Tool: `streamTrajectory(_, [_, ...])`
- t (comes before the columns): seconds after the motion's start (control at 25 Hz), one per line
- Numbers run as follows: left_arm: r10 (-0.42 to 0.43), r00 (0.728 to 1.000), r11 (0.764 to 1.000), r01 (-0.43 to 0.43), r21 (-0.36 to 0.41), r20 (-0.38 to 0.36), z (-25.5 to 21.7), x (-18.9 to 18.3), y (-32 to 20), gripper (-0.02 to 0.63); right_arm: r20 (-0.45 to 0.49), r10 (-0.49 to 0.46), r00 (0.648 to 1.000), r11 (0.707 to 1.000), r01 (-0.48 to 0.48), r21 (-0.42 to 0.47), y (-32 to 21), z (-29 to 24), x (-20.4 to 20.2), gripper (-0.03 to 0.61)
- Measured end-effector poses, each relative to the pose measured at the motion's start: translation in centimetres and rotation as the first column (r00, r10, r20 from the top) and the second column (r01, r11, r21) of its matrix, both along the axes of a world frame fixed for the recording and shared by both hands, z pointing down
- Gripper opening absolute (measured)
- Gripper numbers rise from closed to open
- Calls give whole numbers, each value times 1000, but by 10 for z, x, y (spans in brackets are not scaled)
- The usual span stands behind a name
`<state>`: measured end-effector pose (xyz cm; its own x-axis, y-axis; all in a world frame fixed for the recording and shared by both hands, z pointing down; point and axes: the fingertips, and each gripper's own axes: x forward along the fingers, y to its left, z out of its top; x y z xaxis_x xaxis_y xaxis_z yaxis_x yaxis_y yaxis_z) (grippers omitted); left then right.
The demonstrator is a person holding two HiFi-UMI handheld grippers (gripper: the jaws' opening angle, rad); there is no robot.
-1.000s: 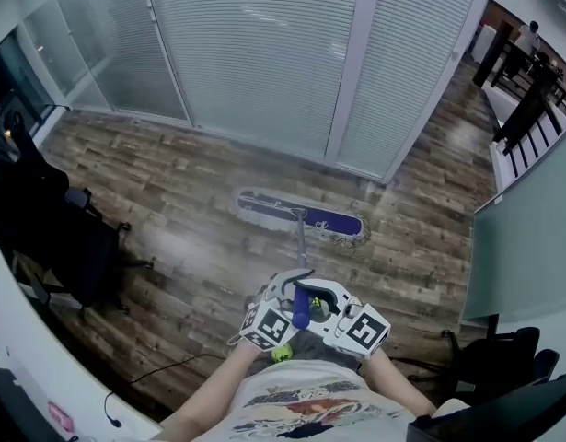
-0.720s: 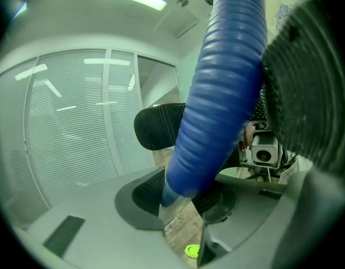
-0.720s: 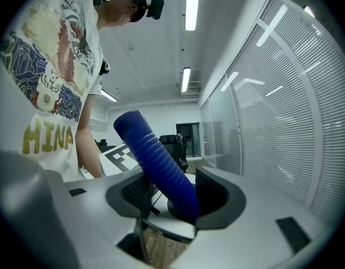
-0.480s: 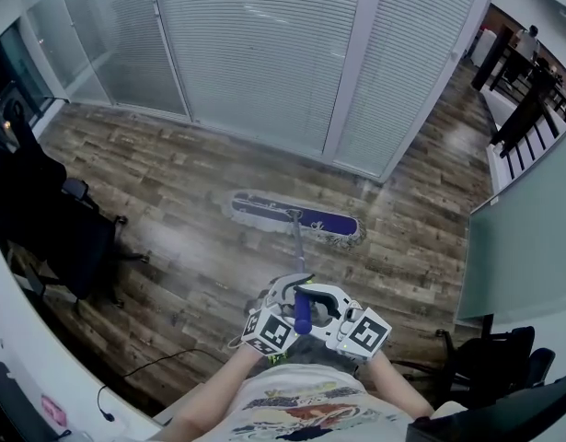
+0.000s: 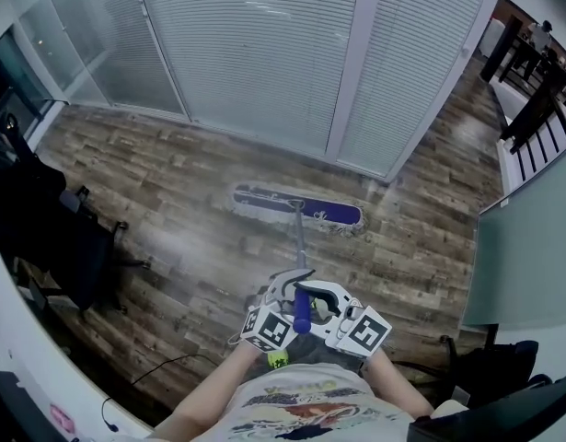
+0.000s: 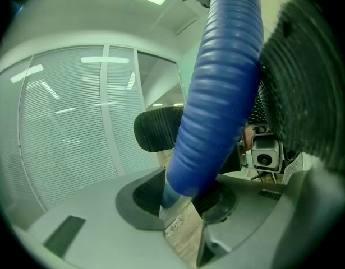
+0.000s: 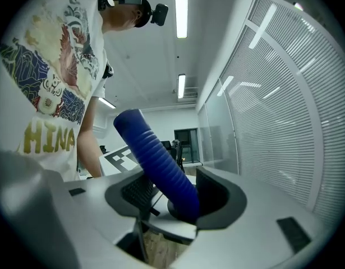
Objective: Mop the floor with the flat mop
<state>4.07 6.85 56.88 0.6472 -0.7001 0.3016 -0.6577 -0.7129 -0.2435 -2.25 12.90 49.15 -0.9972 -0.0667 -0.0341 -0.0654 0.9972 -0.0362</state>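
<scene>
The flat mop head (image 5: 298, 208), purple with a pale fringe, lies flat on the wood floor close to the glass wall. Its thin pole (image 5: 299, 247) runs back to a ribbed blue grip (image 5: 302, 309) in front of my chest. My left gripper (image 5: 290, 291) and right gripper (image 5: 317, 296) clamp that grip from either side. In the left gripper view the blue grip (image 6: 217, 94) passes between the pads of the left gripper (image 6: 186, 198). The right gripper view shows the same grip (image 7: 158, 161) pinched in the right gripper (image 7: 172, 198).
A glass partition with white blinds (image 5: 264, 53) bounds the floor ahead. Black office chairs (image 5: 52, 238) stand at the left beside a white desk edge (image 5: 25, 357), with a cable (image 5: 163, 366) on the floor. Another dark chair (image 5: 490, 362) sits at lower right.
The mop head has slid a little across the floor toward the glass wall. Both grippers kept their hold on the blue grip throughout.
</scene>
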Motion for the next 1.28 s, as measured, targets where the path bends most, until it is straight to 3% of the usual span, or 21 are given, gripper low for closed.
streamTrajectory(0.44, [7,998,1000,-6,-8,55,13,9,-200,95,6,15,1000,999,-15,-30,-200,19,16,223])
streamTrajectory(0.72, [10,996,1000,-9,-21,84,25,3,-297,98,24,39,999,997,-37,-75,-298,29,13,224])
streamTrajectory(0.96, [11,997,999,-8,-39,80,16,8,-317,98,30,43,999,995,-40,-87,-319,19,17,223])
streamTrajectory(1.28, [-34,998,999,36,-35,43,9,10,-278,103,9,10,1000,996,-9,-89,-277,15,20,222])
